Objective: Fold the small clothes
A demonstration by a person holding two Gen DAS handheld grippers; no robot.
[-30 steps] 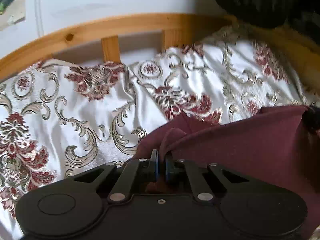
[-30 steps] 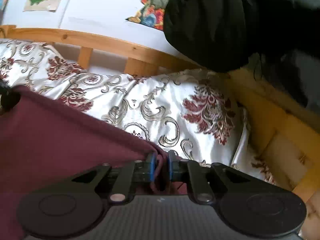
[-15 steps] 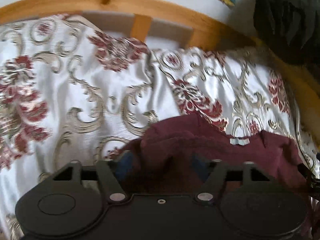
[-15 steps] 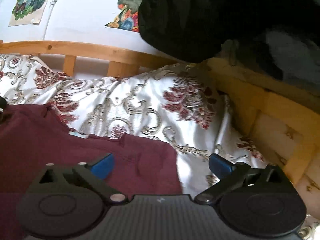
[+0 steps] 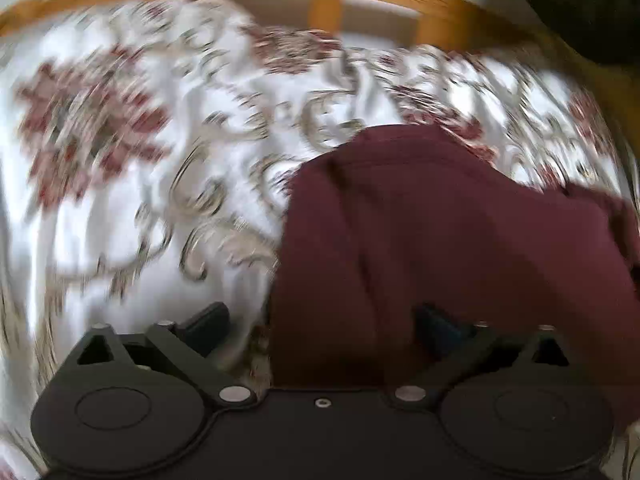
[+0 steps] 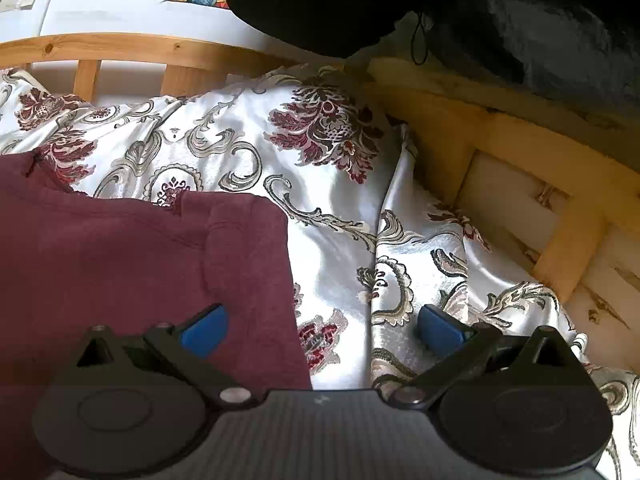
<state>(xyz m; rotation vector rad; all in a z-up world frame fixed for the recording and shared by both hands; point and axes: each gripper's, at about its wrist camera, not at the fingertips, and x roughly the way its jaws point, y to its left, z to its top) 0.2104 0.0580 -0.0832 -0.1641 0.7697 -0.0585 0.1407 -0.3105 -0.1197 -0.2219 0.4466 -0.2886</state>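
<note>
Item: maroon garment [image 5: 460, 248], small knit top, lying on the patterned bedspread [image 5: 132, 184] inside a wooden bed frame [image 6: 552, 148]. Handling, by judgement: light, soft, limp, likely sagging and creasing when lifted; best taken at corners or the stitched hem. Left gripper [image 5: 320, 332] is standing with jaws spread, having just been opening, cloth lying between them but unpinched. Right gripper [image 6: 320, 328] is likewise gaping, straddling the garment's right edge. The right view is showing the hem stitching sharply and a black bag [image 6: 400, 4] above; the left view is blurring, showing only the left edge.
</note>
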